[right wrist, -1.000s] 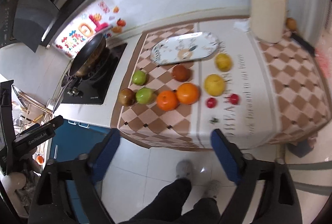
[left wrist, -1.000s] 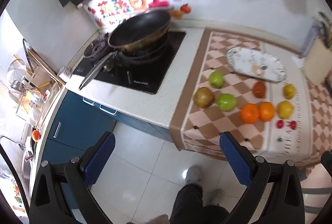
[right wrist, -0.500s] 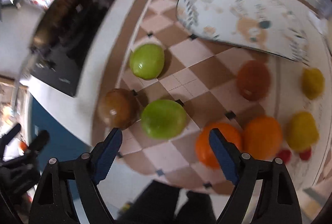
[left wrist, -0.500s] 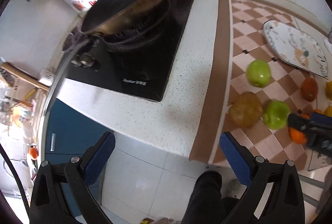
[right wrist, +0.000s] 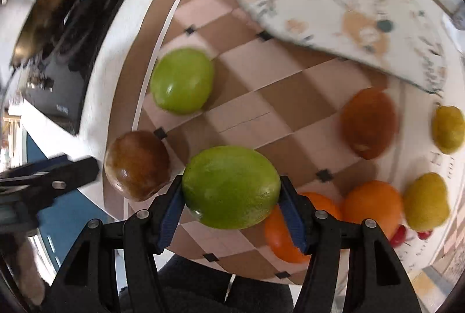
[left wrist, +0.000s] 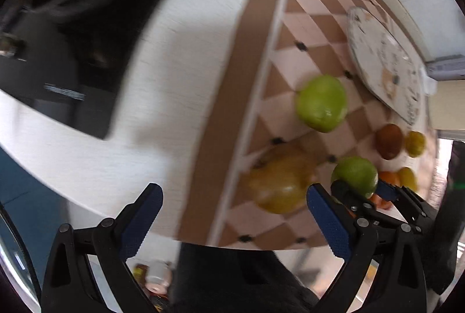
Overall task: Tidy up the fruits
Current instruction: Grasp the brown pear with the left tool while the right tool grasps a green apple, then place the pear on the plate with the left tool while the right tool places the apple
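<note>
The right tongs pinch a green apple at the table's front edge; the left tongs gape, holding nothing. The plate is bare — all fruit waits.

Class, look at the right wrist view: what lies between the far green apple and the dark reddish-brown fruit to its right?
Only bare checkered cloth lies between the far green apple and the dark reddish-brown fruit, seen in the right wrist view.
</note>
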`<action>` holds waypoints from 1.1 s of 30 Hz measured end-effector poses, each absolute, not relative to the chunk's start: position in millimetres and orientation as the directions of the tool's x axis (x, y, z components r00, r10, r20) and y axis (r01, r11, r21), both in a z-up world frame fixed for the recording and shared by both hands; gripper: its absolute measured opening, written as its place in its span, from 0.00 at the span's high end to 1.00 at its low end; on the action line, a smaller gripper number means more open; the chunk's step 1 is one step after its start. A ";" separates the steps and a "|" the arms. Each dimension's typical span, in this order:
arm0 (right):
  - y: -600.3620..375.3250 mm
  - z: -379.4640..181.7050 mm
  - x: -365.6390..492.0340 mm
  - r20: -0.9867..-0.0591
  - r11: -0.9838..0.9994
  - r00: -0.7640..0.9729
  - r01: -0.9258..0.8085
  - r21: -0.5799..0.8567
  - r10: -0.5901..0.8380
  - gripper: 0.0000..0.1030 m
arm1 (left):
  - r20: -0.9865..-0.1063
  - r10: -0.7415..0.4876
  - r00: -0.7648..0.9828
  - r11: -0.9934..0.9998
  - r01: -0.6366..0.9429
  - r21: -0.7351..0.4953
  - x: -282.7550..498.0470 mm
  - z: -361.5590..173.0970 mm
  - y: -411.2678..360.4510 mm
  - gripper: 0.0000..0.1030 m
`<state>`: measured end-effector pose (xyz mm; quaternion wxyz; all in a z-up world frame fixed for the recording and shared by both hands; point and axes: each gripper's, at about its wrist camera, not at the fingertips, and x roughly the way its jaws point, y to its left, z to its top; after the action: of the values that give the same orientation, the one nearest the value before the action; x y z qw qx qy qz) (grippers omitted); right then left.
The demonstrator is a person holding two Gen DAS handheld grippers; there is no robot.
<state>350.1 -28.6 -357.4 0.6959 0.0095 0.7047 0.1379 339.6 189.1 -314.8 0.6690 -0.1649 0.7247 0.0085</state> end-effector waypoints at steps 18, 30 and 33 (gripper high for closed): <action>-113.5 -321.0 375.0 -0.953 0.953 0.031 -0.062 0.297 0.300 0.37 | -0.969 -0.240 -0.052 0.945 -0.243 -0.220 358.0 -353.2 109.7 0.35; -176.6 -328.3 489.5 -0.952 0.953 0.081 -0.092 0.288 0.296 0.37 | -0.963 -0.257 0.084 0.942 -0.198 -0.269 484.0 -297.3 11.8 0.35; -179.6 -343.4 522.0 -0.965 0.962 0.073 -0.125 0.241 0.251 0.37 | -0.967 -0.252 0.049 0.947 -0.192 -0.256 522.9 -310.4 -5.0 0.35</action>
<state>522.0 -179.6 -343.4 0.7308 0.0473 0.6686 0.1288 522.9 -5.0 -310.4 0.7062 -0.1610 0.6891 -0.0211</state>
